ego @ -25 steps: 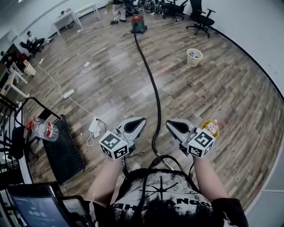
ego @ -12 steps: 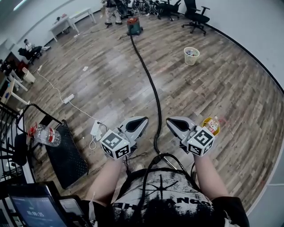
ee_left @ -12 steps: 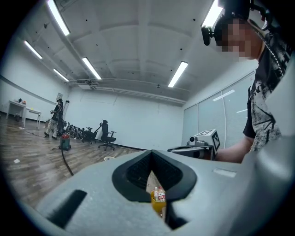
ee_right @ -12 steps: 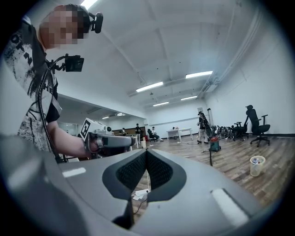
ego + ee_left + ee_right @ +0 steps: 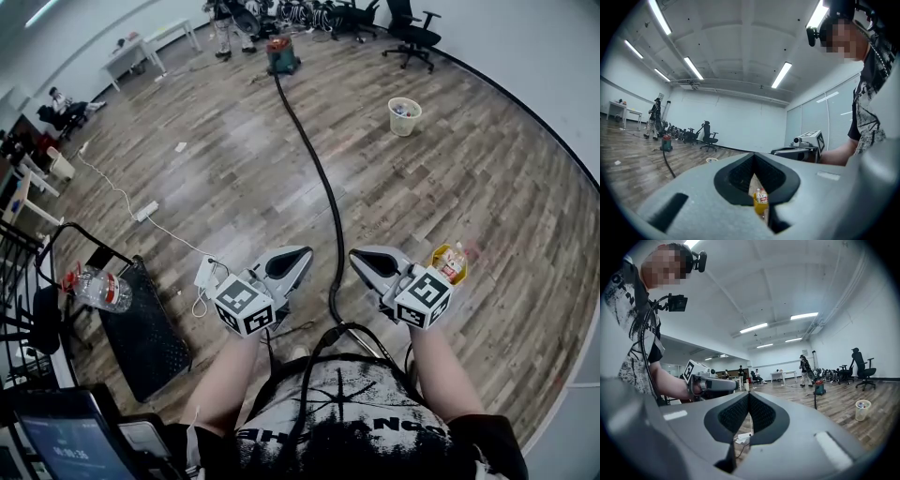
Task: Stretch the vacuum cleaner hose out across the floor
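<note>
both claws clenched, nothing in them: left claw (image 5: 300, 253) and right claw (image 5: 357, 254) are held level at waist height, pointing away from the body, and each gripper view shows the pads meeting with only floor behind

hose (image 5: 335, 221) isn't gripped. It lies on the floor (image 5: 450, 187), running from the vacuum cleaner (image 5: 281, 54) at the far end in one long shallow curve down to the person's feet, and passes between the two claws in the head view. The near end goes under the torso, so I can't see how it terminates

my read: hose looks mostly paid out, with one soft bend left mid-run. The claws sit either side of its line, so this is either finished or set up to go down for the near end. Gripping would mean opening up and dropping to floor level

around:
- waste bin (image 5: 404, 116) right of the hose, well apart
- office chair (image 5: 412, 37) by the far wall
- yellow tub of bottles (image 5: 447, 263) on the floor, just beside the right claw in the head view
- white adapter (image 5: 204, 273), cable (image 5: 112, 183) and power strip (image 5: 146, 212) left of the hose
- black cart (image 5: 141, 328) with a water bottle (image 5: 92, 286), lower left

in the way: nothing lies on the hose. Snag risks if the near end is swung sideways are the adapter and cable on the left and the tub on the right
</note>
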A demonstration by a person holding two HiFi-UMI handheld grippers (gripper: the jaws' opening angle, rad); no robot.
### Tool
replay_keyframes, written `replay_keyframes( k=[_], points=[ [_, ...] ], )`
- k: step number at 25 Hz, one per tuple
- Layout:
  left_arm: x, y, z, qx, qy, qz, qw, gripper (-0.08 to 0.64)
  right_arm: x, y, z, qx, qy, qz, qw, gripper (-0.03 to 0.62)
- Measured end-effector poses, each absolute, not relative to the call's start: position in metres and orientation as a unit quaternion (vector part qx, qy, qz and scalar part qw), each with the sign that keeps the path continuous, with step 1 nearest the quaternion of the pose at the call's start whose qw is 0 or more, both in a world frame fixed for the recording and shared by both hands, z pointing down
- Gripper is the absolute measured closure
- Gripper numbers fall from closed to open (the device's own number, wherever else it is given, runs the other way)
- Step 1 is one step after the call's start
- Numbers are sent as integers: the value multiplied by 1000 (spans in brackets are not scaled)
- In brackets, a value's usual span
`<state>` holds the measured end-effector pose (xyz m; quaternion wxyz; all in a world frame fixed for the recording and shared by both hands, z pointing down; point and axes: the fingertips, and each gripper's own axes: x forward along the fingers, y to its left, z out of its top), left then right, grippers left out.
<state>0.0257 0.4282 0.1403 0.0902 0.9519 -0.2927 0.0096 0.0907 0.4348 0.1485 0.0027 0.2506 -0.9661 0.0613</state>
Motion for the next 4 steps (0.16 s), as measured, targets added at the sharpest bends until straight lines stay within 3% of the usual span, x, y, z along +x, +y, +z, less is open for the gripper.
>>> replay_keyframes(
  k=[4],
  points=[
    [20, 430, 142, 953, -291, 11, 90, 560, 84, 436, 150, 252, -966, 60, 8, 586]
  ],
)
